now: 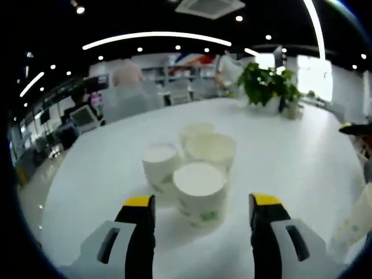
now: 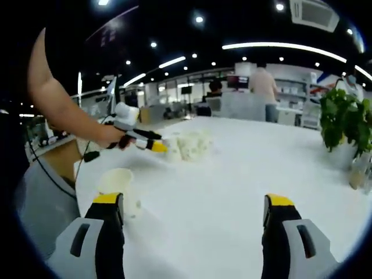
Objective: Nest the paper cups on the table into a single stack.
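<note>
Left gripper (image 1: 202,204): jaws spread wide, holding nothing, either side of the nearest paper cup (image 1: 200,193) without touching it; in the right gripper view it shows held in a person's hand (image 2: 110,138) at the cluster.
Cup cluster (image 1: 189,163): four white paper cups, upright and touching one another, toward the middle of the white table (image 1: 104,168).
Right gripper (image 2: 195,209): jaws wide apart, holding nothing, above bare tabletop.
Lone cup (image 2: 118,187): upright near the table's near edge, just beside the right gripper's left jaw, well apart from the cluster.
Potted plant (image 1: 268,85): at the far edge of the table.
</note>
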Demonstrator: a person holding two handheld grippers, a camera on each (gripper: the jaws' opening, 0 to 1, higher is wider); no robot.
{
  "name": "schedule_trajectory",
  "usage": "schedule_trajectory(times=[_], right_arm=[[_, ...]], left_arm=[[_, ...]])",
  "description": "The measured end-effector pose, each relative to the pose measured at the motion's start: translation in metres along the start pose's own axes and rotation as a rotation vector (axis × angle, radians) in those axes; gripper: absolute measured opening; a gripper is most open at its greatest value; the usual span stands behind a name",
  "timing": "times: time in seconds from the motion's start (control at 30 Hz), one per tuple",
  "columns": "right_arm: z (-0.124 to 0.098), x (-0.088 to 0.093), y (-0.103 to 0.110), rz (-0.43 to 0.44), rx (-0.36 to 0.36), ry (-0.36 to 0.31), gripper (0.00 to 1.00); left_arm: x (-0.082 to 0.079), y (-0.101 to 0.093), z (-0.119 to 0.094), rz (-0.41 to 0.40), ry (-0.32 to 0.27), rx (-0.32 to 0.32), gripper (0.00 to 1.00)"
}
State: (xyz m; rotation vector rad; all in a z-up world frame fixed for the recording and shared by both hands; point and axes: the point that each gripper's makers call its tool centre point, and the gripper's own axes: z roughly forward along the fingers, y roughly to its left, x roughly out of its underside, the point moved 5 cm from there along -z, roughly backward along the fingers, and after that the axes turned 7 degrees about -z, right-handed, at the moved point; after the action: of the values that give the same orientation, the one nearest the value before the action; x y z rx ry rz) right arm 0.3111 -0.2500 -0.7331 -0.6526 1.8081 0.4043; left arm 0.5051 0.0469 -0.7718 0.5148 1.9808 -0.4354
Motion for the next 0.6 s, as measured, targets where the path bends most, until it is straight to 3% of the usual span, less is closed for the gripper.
schedule_trajectory(times=[0.27,0.43,0.6], right_arm=[[-0.003,0.003,-0.002,0.009,0.011,0.010,0.99],[-0.003,0.003,-0.003,0.003,0.013,0.010,0.98],[-0.002,0.002,-0.004,0.006,0.016,0.007,0.97]], left_arm=[[-0.009,-0.002,0.012,-0.008,0.000,0.025,0.58],[-0.007,-0.003,0.017,0.017,0.024,0.034,0.38],[-0.007,-0.003,0.017,0.028,0.033,0.025,0.39]])
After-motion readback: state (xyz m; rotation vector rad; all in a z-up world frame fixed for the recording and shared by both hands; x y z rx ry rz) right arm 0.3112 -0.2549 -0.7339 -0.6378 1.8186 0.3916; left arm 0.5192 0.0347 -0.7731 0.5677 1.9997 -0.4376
